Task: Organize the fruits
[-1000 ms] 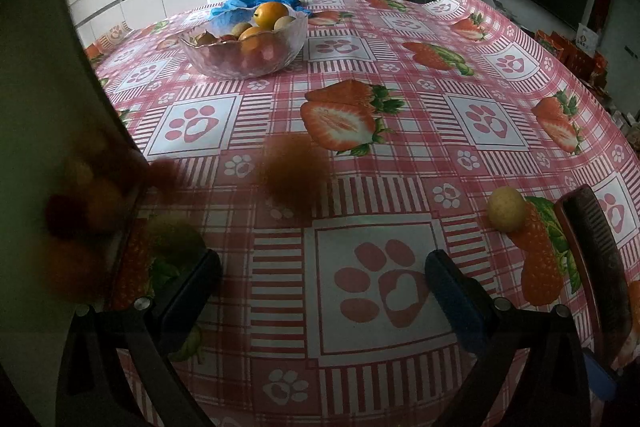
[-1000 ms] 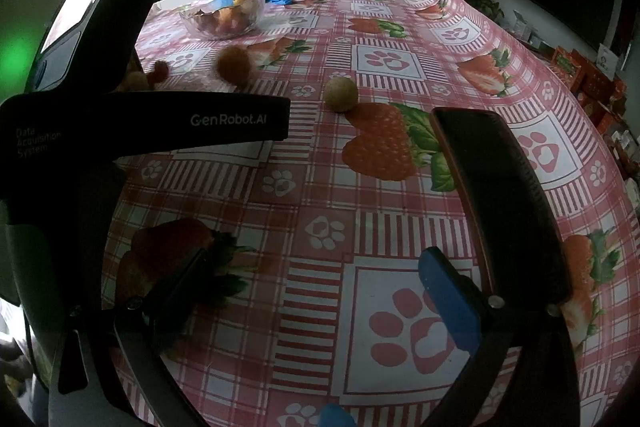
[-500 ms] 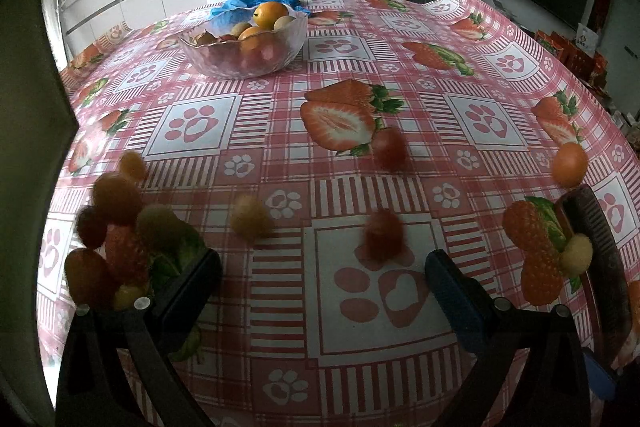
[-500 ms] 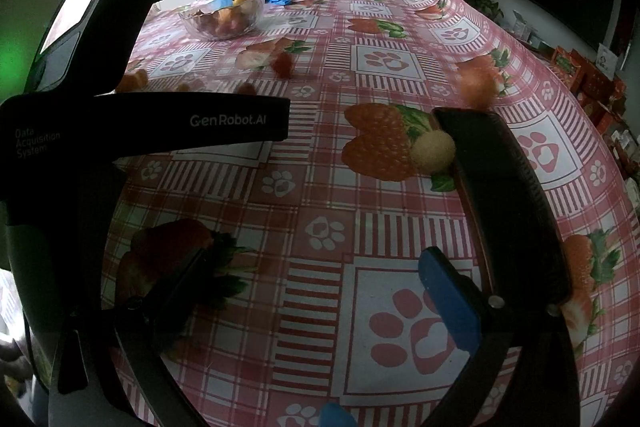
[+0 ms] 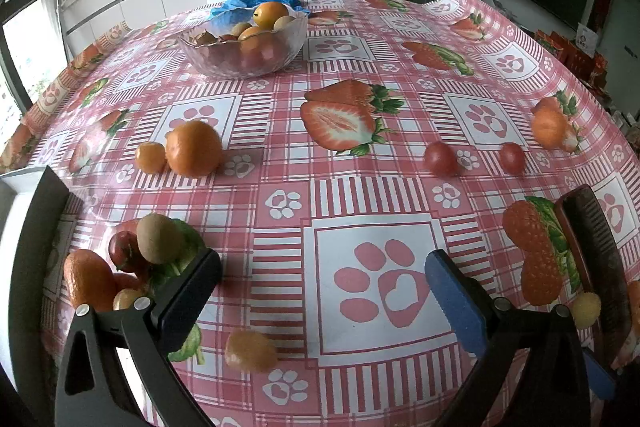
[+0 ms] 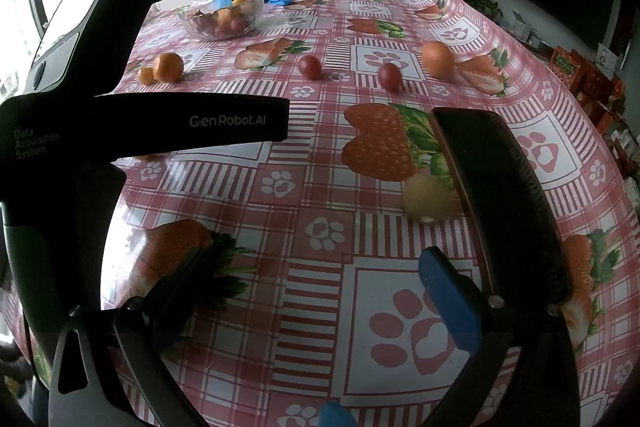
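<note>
Loose fruits lie scattered on the strawberry-print tablecloth. In the left wrist view an orange (image 5: 194, 148) and a small kumquat (image 5: 150, 157) sit left of centre. A kiwi (image 5: 159, 238), a red fruit (image 5: 125, 251) and an orange (image 5: 87, 280) cluster by my left finger. A blurred yellow fruit (image 5: 251, 351) lies near the front edge. Two red fruits (image 5: 440, 157) (image 5: 512, 157) and an orange (image 5: 549, 127) lie right. My left gripper (image 5: 320, 287) is open and empty. My right gripper (image 6: 316, 291) is open and empty; a pale yellow fruit (image 6: 430, 197) lies ahead of it.
A glass bowl (image 5: 243, 45) with several fruits stands at the far side, with a blue cloth (image 5: 256, 2) behind it. The bowl also shows in the right wrist view (image 6: 221, 16). The left gripper's body (image 6: 120, 99) fills the right view's left side. The table edge drops off on the right.
Fruits have spilled and rolled across the table: reds and an orange went right, the pale yellow one came toward the right gripper. A large blurred object at the left has gone. Both grippers stayed put.
</note>
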Available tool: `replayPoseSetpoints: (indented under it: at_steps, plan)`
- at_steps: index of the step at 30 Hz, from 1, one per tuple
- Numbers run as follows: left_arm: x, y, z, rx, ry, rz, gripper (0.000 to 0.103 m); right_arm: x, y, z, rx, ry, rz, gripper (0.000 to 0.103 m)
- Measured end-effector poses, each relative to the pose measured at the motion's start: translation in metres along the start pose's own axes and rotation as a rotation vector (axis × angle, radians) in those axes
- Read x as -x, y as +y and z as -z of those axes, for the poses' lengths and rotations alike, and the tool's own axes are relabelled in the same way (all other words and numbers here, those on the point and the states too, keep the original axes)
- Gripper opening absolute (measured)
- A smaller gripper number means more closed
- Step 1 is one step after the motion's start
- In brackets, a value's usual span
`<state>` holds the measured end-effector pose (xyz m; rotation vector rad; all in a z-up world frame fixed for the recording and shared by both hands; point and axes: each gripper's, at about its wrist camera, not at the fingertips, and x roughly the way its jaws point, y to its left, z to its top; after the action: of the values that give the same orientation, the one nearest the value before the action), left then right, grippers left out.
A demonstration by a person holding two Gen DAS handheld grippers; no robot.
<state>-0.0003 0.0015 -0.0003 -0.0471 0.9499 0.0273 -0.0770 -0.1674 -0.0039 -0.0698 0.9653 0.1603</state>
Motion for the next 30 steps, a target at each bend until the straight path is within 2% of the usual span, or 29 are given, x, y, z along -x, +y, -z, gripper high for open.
replayPoseSetpoints:
  at_steps: [23, 27, 30]
  plan:
    - [0.0, 0.0, 0.0, 0.0, 0.001, 0.001, 0.102, -0.001, 0.0, 0.0, 0.001, 0.0, 0.0, 0.103]
    - [0.008, 0.0, 0.004, -0.027, 0.031, 0.006, 0.102, -0.001, 0.0, 0.0, 0.001, 0.0, 0.001, 0.103]
    - [0.037, 0.005, 0.008, -0.056, -0.062, -0.028, 0.102, -0.001, -0.001, 0.0, 0.001, 0.0, 0.002, 0.103]
